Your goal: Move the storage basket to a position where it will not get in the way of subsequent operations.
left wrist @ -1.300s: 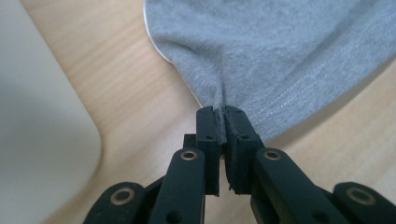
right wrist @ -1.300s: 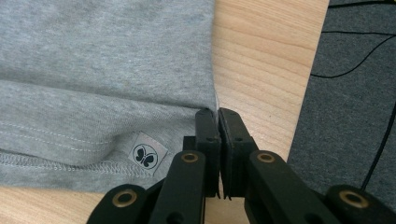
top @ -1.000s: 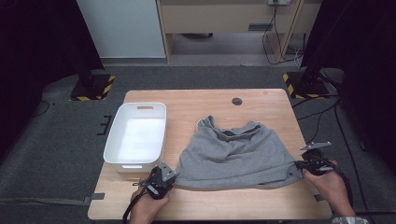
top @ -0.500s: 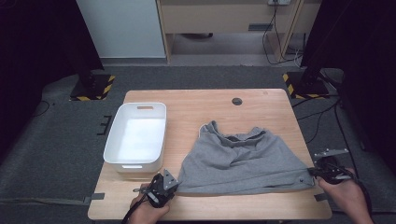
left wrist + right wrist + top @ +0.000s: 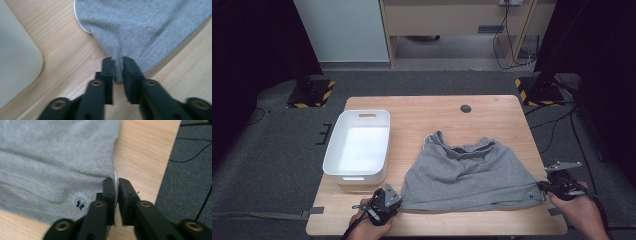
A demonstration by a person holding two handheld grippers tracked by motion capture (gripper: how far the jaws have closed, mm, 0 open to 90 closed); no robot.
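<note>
Hands come up from the bottom edge of the high view, 1 at each near corner of a grey shirt (image 5: 469,175) that lies spread on the wooden table (image 5: 422,117). The left hand (image 5: 364,229) sits low by the table's front edge, knuckles up, and points its left gripper (image 5: 384,200) up and to the right at the shirt's near left corner. In the left gripper view the 2 black jaws are pinched tight on a little tuft of the grey cloth (image 5: 140,27) — the corner is bunched between them.

The right hand (image 5: 579,210) is off past the table's right side, over the dark floor (image 5: 272,145), with the right gripper (image 5: 544,187) pointing left at the shirt's near right corner. In the right gripper view its jaws are squeezed on the thin edge of the cloth (image 5: 55,157), just beside a small round logo (image 5: 80,203).

The shirt's front hem runs straight between the 2 grippers. Its far part is wrinkled. A white bin (image 5: 334,155) stands to the left of the shirt, near the left gripper but not touching it.
</note>
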